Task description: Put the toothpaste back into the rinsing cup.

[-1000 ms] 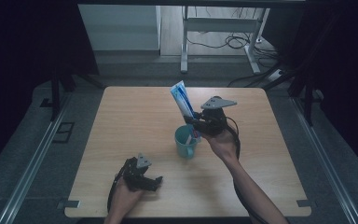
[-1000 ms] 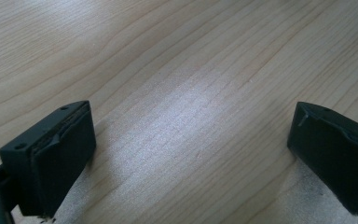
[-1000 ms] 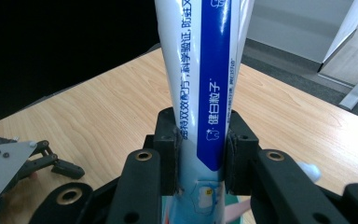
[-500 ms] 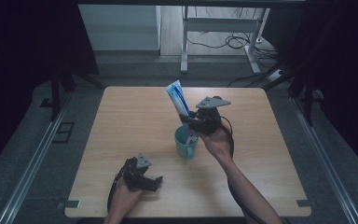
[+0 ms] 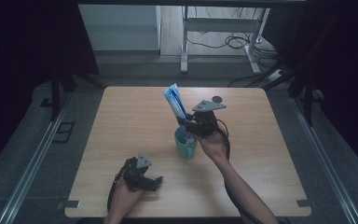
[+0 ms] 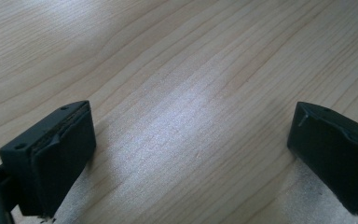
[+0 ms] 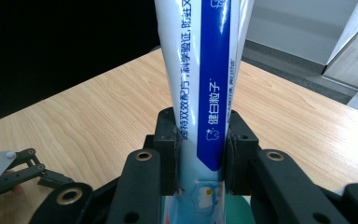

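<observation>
i start on the left. my left gripper (image 5: 154, 181) sits low on the wooden table (image 5: 121, 121), near the front edge, with the person's hand (image 5: 121, 198) behind it. in the left gripper view its two black jaws stand wide apart, and i see bare wood between them.

in the middle of the table stands a teal cup (image 5: 185, 143). it is upright.

just to the right of the cup is my right gripper (image 5: 186, 122), held up above the table by the other hand (image 5: 213, 145). its jaws are squeezed tight on a blue and white toothpaste tube (image 5: 175, 102). the tube leans up and away to the left, and its low end is right over the cup's mouth. in the right gripper view the tube (image 7: 205, 84) rises straight up between the pads (image 7: 168, 154), and a bit of the teal cup shows under it.
</observation>
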`<act>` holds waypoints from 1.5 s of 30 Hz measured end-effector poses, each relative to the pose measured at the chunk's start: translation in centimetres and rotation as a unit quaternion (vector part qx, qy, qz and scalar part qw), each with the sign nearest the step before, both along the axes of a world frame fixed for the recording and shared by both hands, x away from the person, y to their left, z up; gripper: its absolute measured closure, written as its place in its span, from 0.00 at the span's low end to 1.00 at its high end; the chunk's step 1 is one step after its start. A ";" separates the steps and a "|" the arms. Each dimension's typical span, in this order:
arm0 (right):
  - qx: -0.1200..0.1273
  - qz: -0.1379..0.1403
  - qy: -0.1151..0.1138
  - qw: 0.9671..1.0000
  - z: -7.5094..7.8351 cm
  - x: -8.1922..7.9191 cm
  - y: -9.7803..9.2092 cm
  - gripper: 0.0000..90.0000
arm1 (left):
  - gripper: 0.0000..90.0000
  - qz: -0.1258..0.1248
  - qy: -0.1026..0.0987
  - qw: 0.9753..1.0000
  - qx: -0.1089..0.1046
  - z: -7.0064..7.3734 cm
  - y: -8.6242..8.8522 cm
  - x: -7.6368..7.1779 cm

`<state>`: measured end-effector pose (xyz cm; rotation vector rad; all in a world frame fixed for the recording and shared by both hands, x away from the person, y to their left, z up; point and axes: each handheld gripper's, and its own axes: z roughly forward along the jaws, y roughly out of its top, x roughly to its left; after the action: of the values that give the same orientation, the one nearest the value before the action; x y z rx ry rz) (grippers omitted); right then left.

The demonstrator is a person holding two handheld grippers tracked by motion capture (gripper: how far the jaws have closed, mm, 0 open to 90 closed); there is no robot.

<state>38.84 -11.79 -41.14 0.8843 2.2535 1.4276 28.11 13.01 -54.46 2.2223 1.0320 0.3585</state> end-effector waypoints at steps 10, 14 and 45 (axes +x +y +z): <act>-0.001 0.000 0.006 1.000 -1.4 0.1 0.0 0.79 | 0.01 0.000 0.000 1.000 0.000 0.0 0.0 0.0; -0.001 -0.001 0.008 1.000 -2.0 0.1 0.0 0.79 | 0.01 0.001 0.000 1.000 -0.001 0.0 0.0 0.0; 0.000 0.000 0.025 1.000 -5.3 0.0 -0.1 0.77 | 0.01 0.001 0.000 1.000 -0.001 0.0 0.0 0.0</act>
<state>38.82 -11.88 -46.43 0.9309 2.2899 1.4208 28.09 12.99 -54.47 2.2196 1.0341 0.3578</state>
